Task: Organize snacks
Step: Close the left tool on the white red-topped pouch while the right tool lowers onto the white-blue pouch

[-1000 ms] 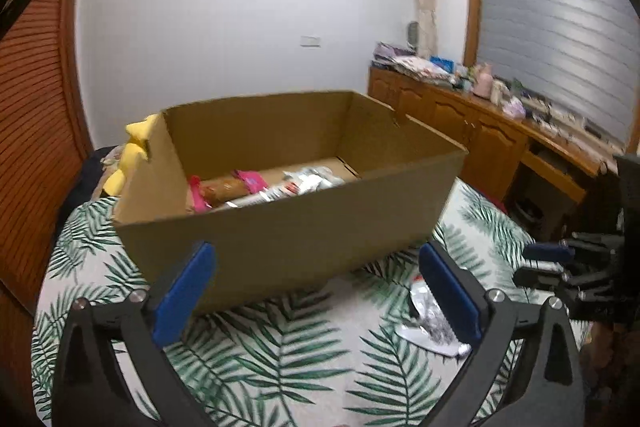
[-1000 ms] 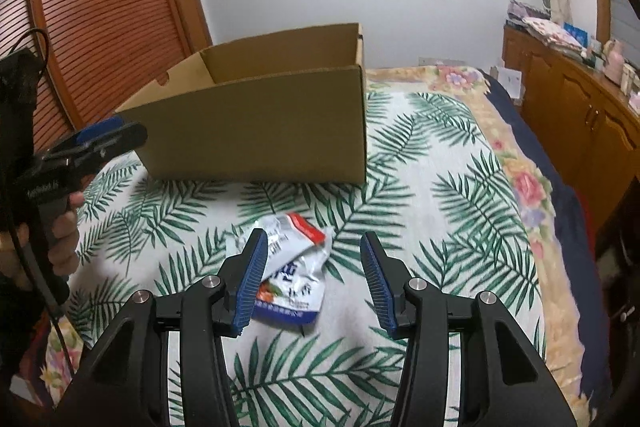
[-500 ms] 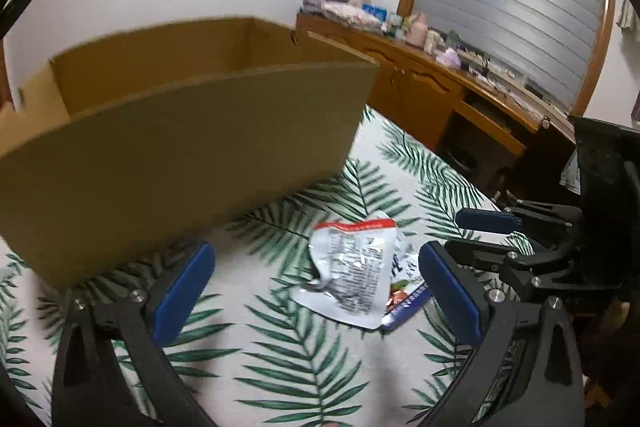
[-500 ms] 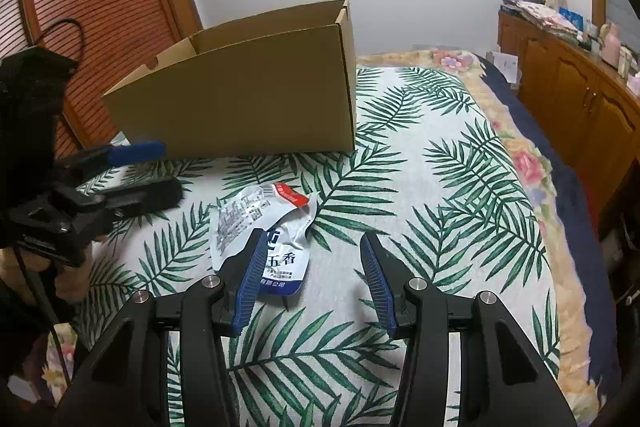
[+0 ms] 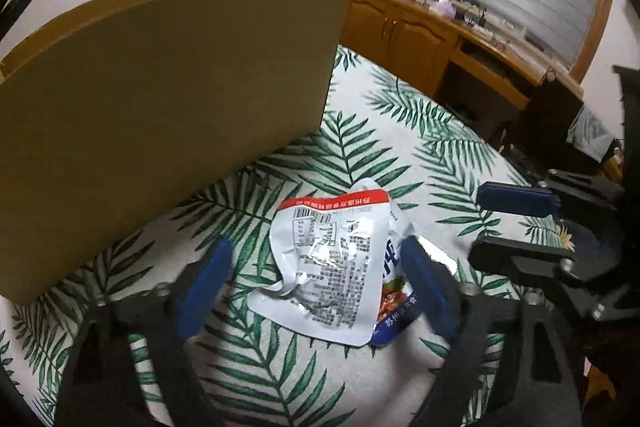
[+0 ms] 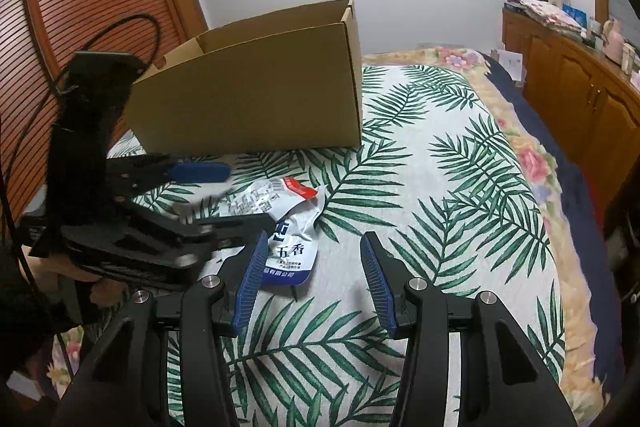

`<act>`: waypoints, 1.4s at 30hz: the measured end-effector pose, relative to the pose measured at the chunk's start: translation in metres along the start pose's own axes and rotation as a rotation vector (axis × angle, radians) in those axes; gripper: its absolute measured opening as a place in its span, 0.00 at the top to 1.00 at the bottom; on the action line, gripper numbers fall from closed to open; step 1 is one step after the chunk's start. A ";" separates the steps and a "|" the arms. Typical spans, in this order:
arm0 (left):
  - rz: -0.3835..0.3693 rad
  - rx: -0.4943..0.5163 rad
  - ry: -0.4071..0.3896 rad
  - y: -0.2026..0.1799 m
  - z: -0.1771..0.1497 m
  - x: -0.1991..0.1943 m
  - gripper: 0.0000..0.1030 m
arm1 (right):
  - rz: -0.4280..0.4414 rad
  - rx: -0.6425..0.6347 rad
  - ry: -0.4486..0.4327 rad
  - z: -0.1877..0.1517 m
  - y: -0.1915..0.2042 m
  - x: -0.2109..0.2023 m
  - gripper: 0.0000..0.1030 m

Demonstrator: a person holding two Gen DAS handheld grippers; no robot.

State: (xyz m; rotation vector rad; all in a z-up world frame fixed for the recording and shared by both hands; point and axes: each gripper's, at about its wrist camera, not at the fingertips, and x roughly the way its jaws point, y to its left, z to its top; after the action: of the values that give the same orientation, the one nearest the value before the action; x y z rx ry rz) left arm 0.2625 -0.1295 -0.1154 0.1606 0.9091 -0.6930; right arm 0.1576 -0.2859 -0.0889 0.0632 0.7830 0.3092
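A crumpled silver snack packet point(image 5: 334, 261) with a red top edge lies on the leaf-print cloth, partly over a second white and blue packet point(image 5: 394, 307). My left gripper point(image 5: 316, 263) is open, its blue fingers on either side of the silver packet, not closed on it. In the right wrist view the same packets point(image 6: 286, 223) lie in front of the cardboard box point(image 6: 256, 99). My right gripper point(image 6: 312, 255) is open and empty, just right of the packets. The left gripper point(image 6: 224, 195) reaches in from the left over them.
The cardboard box point(image 5: 160, 99) stands close behind the packets, its inside hidden. The leaf-print cloth point(image 6: 440, 187) covers a bed. A wooden sideboard point(image 5: 420, 31) with clutter runs along the right wall. A slatted wooden door point(image 6: 80, 7) is at the left.
My left gripper has dropped from above the box and moved in low over the silver packet, which now lies between its fingers. My right gripper has stayed open beside the packets.
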 end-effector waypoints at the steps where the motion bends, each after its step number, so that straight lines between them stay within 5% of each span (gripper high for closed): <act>1: -0.008 -0.006 0.010 0.000 0.000 0.003 0.27 | 0.001 0.000 0.000 0.000 0.000 0.000 0.53; 8: -0.058 -0.050 0.027 0.008 -0.001 0.005 0.28 | 0.012 0.001 0.002 0.000 0.003 0.000 0.52; 11: -0.093 -0.071 0.027 0.011 -0.004 0.000 0.40 | 0.016 -0.002 0.005 0.001 0.006 0.004 0.52; 31: -0.028 -0.164 -0.078 0.049 -0.019 -0.044 0.43 | 0.048 0.000 0.086 0.006 0.021 0.050 0.51; 33: -0.022 -0.171 -0.086 0.052 -0.020 -0.046 0.43 | 0.039 0.007 0.093 0.008 0.023 0.056 0.40; 42: -0.005 -0.196 -0.097 0.062 -0.026 -0.051 0.43 | -0.053 -0.015 0.113 0.017 0.033 0.074 0.40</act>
State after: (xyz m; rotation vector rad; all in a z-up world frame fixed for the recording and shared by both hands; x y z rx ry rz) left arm 0.2624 -0.0461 -0.1018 -0.0493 0.8786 -0.6068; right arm 0.2106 -0.2319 -0.1223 0.0109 0.8927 0.2695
